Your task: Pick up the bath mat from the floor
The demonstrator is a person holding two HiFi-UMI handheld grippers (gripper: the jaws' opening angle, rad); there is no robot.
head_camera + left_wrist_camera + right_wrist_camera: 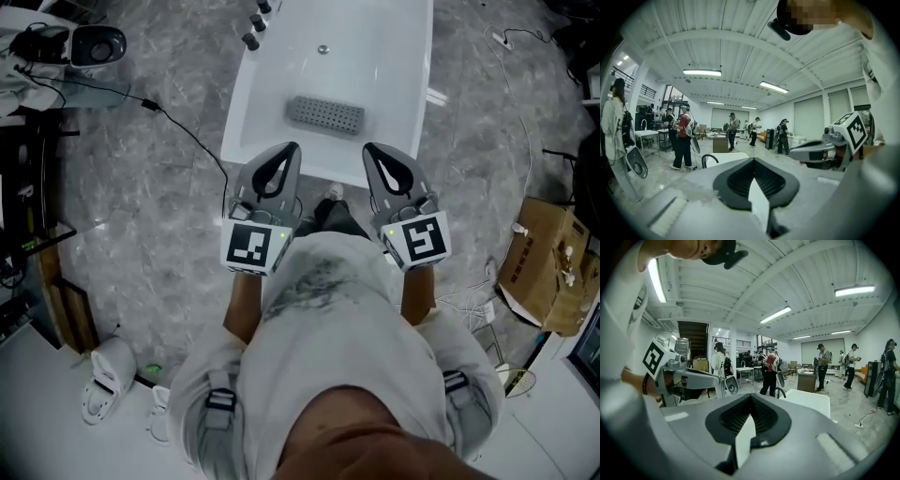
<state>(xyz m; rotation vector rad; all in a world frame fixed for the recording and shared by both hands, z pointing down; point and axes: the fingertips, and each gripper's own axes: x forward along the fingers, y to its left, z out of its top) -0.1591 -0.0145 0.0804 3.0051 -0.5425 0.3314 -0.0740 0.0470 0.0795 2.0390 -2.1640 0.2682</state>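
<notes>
Jaws together and empty on my left gripper [292, 148] and right gripper [369, 149], side by side before the white bathtub [240, 131], grey bath mat [325, 114] lying inside

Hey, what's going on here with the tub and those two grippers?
A person stands facing a white bathtub, holding a gripper in each hand in front of their body. The left gripper and the right gripper are both shut with nothing between their jaws, and both point toward the tub. The grey bath mat lies flat on the tub's bottom, well clear of both grippers.
</notes>
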